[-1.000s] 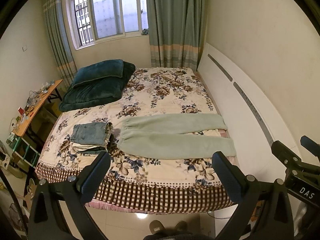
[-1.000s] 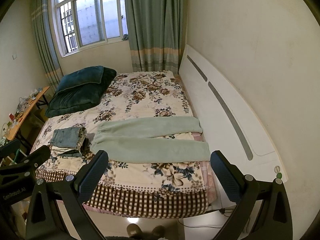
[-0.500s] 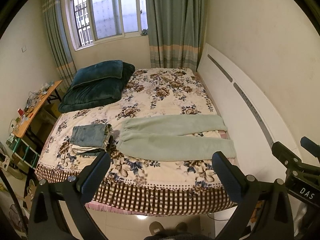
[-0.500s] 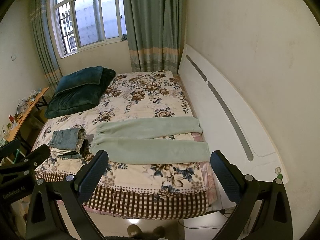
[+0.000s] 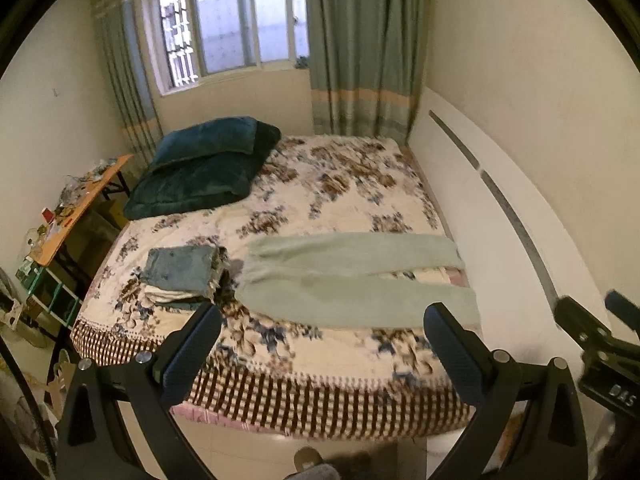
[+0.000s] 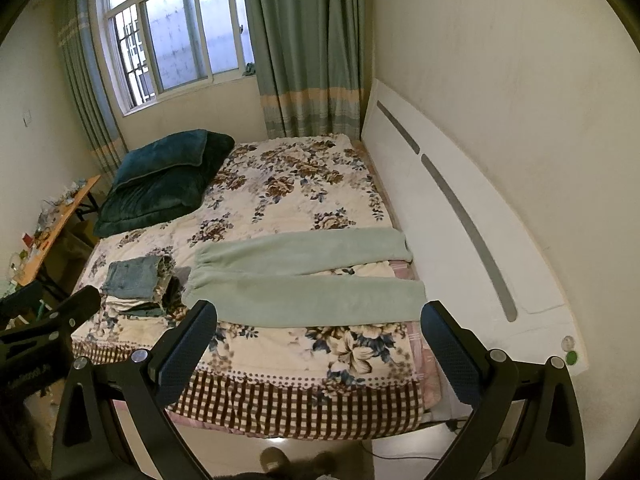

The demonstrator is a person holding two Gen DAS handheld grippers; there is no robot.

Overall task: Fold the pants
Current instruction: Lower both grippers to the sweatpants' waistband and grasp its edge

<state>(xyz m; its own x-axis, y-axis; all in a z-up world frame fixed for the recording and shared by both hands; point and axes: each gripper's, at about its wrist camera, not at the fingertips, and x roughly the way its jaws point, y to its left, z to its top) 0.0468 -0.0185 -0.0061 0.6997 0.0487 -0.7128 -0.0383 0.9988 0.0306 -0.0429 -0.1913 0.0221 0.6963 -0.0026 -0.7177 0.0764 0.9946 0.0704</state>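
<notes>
Right wrist view: I've got the pants (image 6: pixel 304 280) laid flat on the bed (image 6: pixel 304 184), near its front edge, pale green, legs side by side w/ a narrow gap between them. Cuffs sit at the end next to the stack of folded clothes (image 6: pixel 136 284); waist end reaches toward the headboard (image 6: pixel 460 248). I'd say they're spread like this so one leg can go over the other w/o bunching.

My right hand-held gripper (image 6: pixel 318 340) hangs off the bed, short of its front edge, jaws spread wide, nothing in them. Left hand-held gripper (image 5: pixel 322 344), in the left wrist view, is the same: wide open, empty, also short of the bed's front edge, not touching cloth. That view is a bit blurred. Both are apart from the pants, so no grasp yet.

Stack of folded clothes lies just beside the cuffs, close but I can't tell if touching. Probably the finished pile, so these pants likely end up there. Dark teal pillows (image 6: pixel 160 184) sit at the bed's far corner, well clear of the pants.

Judging by this, the fold hasn't started. Next I'd bring one gripper to the waist end and one to the cuff end of the near leg. Fabric looks thick and fleecy; may need a deep pinch to catch one layer only.
</notes>
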